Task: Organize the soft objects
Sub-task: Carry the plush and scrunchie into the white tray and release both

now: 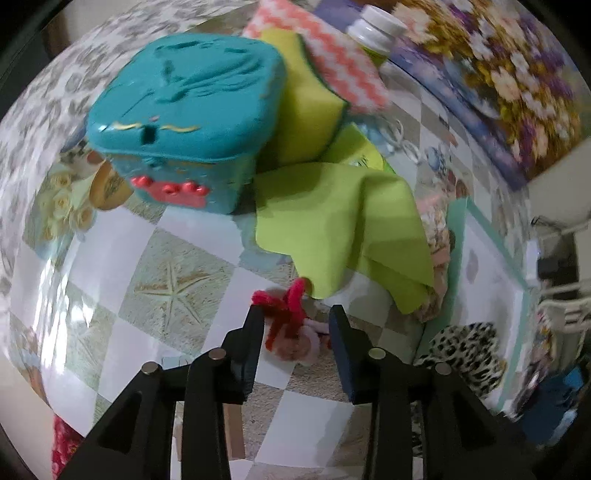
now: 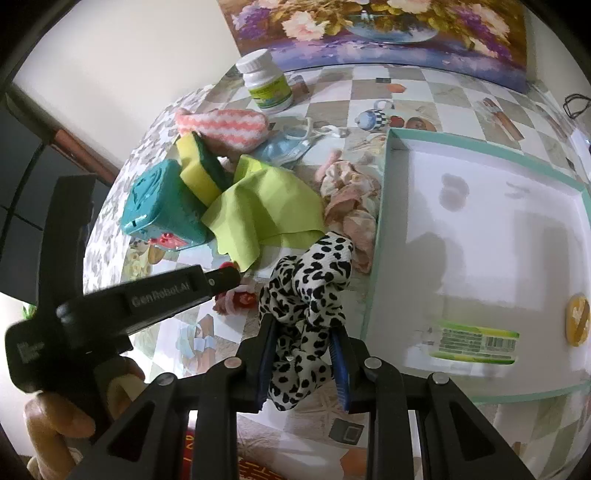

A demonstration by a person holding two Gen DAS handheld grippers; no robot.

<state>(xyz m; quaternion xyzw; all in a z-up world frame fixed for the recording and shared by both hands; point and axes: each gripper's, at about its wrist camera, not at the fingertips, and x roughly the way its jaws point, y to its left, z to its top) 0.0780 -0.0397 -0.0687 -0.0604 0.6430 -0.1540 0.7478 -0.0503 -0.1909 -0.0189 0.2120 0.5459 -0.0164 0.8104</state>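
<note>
My right gripper is shut on a black-and-white leopard-print scrunchie, held above the table just left of the white box. My left gripper is open, its fingers on either side of a red and pink fuzzy toy lying on the table; the toy also shows in the right wrist view. A lime green cloth lies beyond it. A yellow sponge, a pink zigzag cloth and a floral scrunchie lie nearby.
A teal plastic box stands at the left beside the sponge. A white bottle stands at the back near a floral painting. A blue face mask lies behind the green cloth. The white box has a teal rim.
</note>
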